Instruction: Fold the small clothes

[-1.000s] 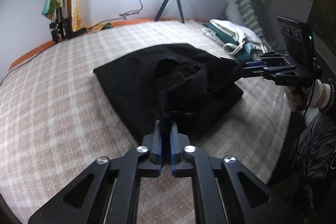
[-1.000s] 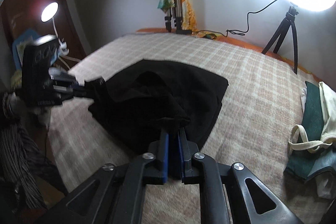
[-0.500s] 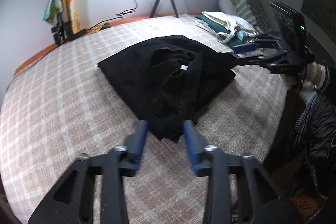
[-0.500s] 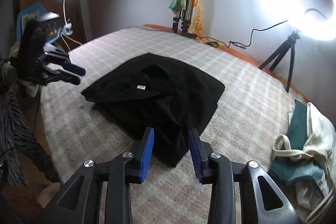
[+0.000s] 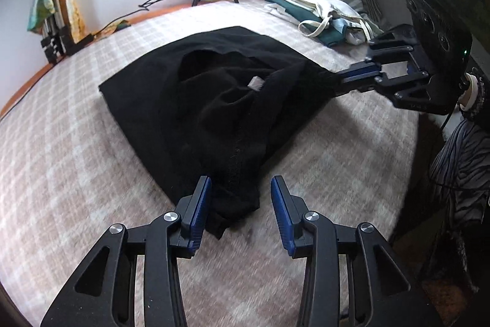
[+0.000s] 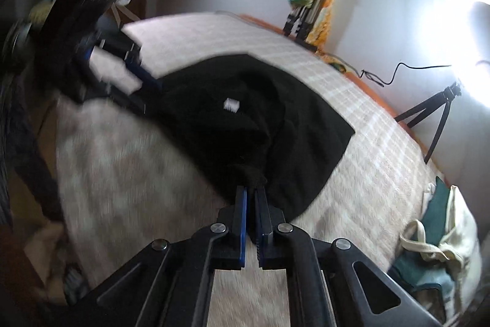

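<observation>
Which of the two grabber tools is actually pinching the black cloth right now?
The right gripper: its blue fingers are shut on a bunched edge of the black garment. The left gripper is open, fingers merely straddling a corner.

No legible text anywhere. White tag [image 5: 255, 82] on the black garment [image 5: 214, 112]: too small to read. Faint marking on right hand-held gripper [image 5: 338, 81] body, unreadable.
</observation>
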A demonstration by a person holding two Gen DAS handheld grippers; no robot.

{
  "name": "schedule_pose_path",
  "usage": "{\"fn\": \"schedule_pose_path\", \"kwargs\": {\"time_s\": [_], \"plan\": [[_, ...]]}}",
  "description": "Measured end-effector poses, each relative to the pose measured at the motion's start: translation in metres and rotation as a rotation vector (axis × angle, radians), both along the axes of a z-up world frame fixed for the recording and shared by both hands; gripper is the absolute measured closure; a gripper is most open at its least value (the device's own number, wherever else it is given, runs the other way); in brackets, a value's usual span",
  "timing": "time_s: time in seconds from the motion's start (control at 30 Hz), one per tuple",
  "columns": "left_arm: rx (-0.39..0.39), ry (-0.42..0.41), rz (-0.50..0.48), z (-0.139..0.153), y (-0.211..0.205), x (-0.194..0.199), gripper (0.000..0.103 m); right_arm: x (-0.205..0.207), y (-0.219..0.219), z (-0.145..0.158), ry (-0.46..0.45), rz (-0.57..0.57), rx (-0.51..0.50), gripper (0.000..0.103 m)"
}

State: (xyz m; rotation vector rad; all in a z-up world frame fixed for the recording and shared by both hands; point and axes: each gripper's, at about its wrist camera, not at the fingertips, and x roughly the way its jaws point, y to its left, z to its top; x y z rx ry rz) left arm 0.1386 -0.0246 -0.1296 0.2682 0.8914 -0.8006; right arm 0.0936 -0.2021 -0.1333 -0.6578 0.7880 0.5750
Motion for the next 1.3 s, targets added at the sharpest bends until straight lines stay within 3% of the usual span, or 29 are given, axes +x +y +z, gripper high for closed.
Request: {"fn": "schedule_pose_path", "kwargs": {"time_s": [0.07, 0.1, 0.13, 0.17, 0.33, 0.43, 0.53, 0.73, 0.9, 0.93, 0.97, 1.0, 1.03, 1.07, 1.1, 1.2, 1.3], "plan": [[-0.010, 0.007, 0.009, 0.002, 0.008, -0.002, 0.066, -0.001, -0.011, 0.002, 0.022, -0.025, 0.022, 0.098], [-0.022, 0.010, 0.021, 0.004, 0.013, -0.003, 0.066, 0.000, -0.017, 0.006, 0.034, -0.038, 0.044, 0.087], [-0.035, 0.012, 0.032, 0.006, 0.017, -0.003, 0.066, 0.002, -0.023, 0.011, 0.043, -0.050, 0.073, 0.067], [-0.058, 0.020, 0.045, 0.009, 0.023, -0.003, 0.066, 0.003, -0.030, 0.016, 0.039, -0.064, 0.109, 0.059], [-0.099, 0.021, 0.122, 0.017, 0.042, -0.007, 0.066, 0.018, -0.063, 0.041, 0.082, -0.160, 0.349, 0.057], [-0.085, 0.001, 0.148, 0.016, 0.037, -0.010, 0.066, 0.029, -0.063, 0.038, 0.106, -0.216, 0.370, 0.057], [-0.031, -0.027, 0.104, 0.013, 0.023, -0.016, 0.066, 0.026, -0.043, 0.033, 0.097, -0.159, 0.329, 0.057], [0.073, -0.120, 0.036, 0.008, -0.001, -0.028, 0.066, 0.011, 0.019, 0.011, 0.042, 0.011, 0.154, 0.059], [0.178, -0.192, -0.002, -0.005, -0.017, -0.030, 0.066, 0.018, 0.032, 0.000, 0.020, 0.037, 0.087, 0.061], [0.197, -0.195, -0.004, -0.008, -0.018, -0.030, 0.071, 0.021, 0.033, -0.003, 0.016, 0.031, 0.069, 0.061], [0.204, -0.203, -0.013, -0.010, -0.019, -0.030, 0.086, 0.023, 0.034, -0.005, 0.017, 0.032, 0.059, 0.064], [0.206, -0.206, -0.018, -0.010, -0.019, -0.029, 0.094, 0.024, 0.035, -0.007, 0.016, 0.037, 0.055, 0.068], [0.201, -0.208, -0.018, -0.009, -0.018, -0.028, 0.097, 0.025, 0.037, -0.010, 0.018, 0.038, 0.037, 0.079], [0.185, -0.210, -0.014, -0.005, -0.015, -0.027, 0.100, 0.026, 0.039, -0.011, 0.019, 0.038, 0.019, 0.099], [0.169, -0.208, -0.008, -0.002, -0.012, -0.026, 0.100, 0.027, 0.040, -0.014, 0.015, 0.038, -0.003, 0.103], [0.137, -0.219, 0.004, 0.009, -0.002, -0.027, 0.100, 0.025, 0.038, -0.010, 0.002, 0.051, -0.011, 0.103], [0.102, -0.181, 0.029, 0.011, 0.012, -0.027, 0.100, 0.018, 0.031, 0.008, -0.005, 0.072, 0.045, 0.103]]}}
